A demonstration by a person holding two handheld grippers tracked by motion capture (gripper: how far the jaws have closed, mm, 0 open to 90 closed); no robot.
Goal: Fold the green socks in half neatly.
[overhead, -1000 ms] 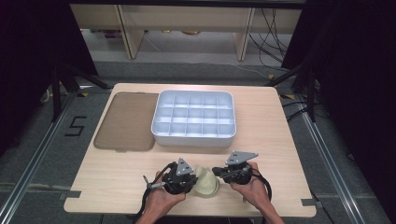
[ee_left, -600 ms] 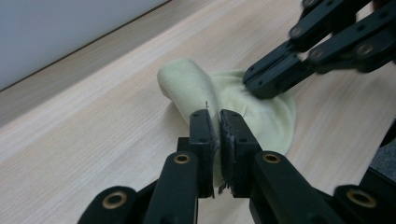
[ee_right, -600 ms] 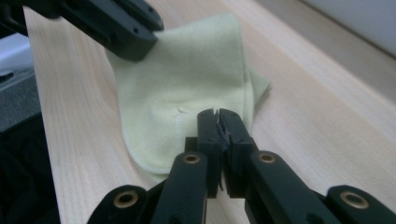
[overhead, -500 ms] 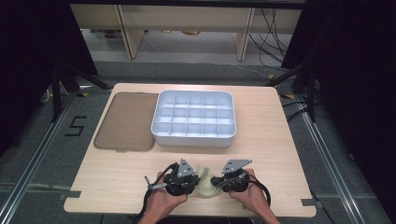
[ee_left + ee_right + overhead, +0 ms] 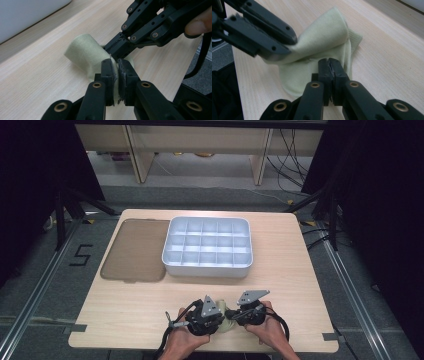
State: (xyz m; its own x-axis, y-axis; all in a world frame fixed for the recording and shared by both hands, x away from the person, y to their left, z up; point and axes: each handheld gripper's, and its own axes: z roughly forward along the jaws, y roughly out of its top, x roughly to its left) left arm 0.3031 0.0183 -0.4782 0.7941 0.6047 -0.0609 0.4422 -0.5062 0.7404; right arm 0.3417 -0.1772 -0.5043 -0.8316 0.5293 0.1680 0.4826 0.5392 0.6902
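- High view: both hands sit at the near edge of the desk, the left tongs and right tongs meeting over a pale yellow-green cloth
- Left gripper view: the left tongs are clamped on a fold of the cloth, which bulges into a rounded loop beyond them
- Right gripper view: the right tongs pinch the cloth too, jaws pressed together
- Farther back stand a white compartment tray and, beside it, a brown lid
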